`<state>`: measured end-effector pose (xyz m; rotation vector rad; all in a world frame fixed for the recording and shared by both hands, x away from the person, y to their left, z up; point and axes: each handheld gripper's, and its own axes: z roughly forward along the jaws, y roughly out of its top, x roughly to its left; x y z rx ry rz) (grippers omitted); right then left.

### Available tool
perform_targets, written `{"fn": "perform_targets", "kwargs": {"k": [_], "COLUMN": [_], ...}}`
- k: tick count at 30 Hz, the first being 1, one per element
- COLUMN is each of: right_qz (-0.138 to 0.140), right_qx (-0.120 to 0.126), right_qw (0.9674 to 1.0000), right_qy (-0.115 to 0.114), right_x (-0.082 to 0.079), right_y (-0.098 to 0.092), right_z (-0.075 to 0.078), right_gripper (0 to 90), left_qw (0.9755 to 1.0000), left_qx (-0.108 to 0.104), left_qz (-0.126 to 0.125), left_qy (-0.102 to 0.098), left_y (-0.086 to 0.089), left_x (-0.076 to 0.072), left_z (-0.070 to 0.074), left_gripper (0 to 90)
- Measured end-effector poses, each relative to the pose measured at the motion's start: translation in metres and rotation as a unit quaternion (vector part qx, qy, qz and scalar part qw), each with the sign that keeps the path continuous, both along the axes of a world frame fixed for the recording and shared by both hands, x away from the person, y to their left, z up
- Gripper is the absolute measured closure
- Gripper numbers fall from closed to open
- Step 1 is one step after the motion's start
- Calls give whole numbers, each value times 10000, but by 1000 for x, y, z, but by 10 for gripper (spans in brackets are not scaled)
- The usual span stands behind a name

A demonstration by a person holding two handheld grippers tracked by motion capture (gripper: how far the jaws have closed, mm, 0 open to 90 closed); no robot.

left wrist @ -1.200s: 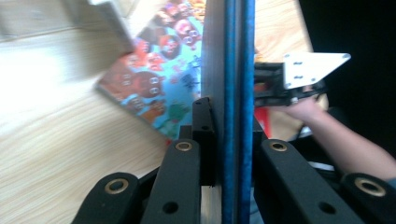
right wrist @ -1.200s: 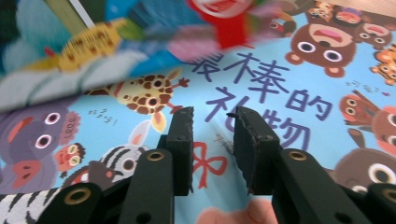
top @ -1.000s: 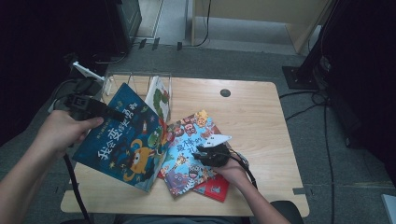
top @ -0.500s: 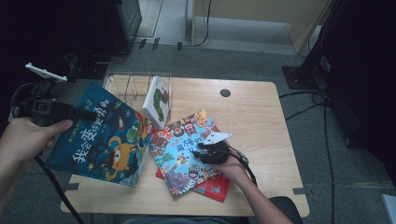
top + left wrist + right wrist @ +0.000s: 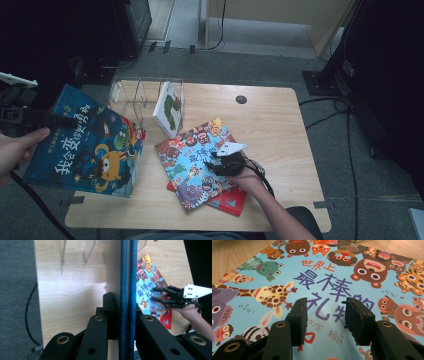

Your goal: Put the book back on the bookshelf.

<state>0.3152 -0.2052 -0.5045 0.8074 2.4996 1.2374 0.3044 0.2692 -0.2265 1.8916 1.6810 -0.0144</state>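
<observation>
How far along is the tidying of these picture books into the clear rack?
One white book already stands in the clear rack. The left hand-held gripper is clamped on the dark blue book, lifted off the table's left edge. The animal book and red book are left; the right hand-held gripper rests open on them.

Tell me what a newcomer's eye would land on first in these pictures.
First, the big dark-blue picture book held up over the table's left edge, clamped in the left hand-held gripper. Next, the light-blue animal book lying mid-table on a red book, with the right hand-held gripper open above its cover.
</observation>
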Motion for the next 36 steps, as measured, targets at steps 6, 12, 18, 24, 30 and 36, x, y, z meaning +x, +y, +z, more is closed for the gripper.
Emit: {"fn": "perform_targets", "kwargs": {"k": [6,12,18,24,30,36], "right_qz": [-4,2,-3,8,12,-2], "right_qx": [-1,-2,17,20,28,49], "right_qw": [10000,10000,10000,10000,10000,10000], "right_qy": [-1,-4,-1,-20,-29,-41], "right_x": [0,0,0,0,0,0], "right_y": [0,0,0,0,0,-1], "right_z": [0,0,-1,-1,-1,-1], "right_gripper": [529,529,531,531,531,532], "left_qw": [9997,9990,9986,9983,9980,9975], "left_qx": [101,218,176,129,249,201], "left_qz": [208,372,451,490,512,579], "left_qy": [39,154,210,299,265,356], "left_y": [10,18,21,22,17,18], "left_x": [13,30,51,73,90,107], "left_z": [0,-3,-5,-5,-5,-6], "left_gripper": [840,840,840,840,840,840]}}
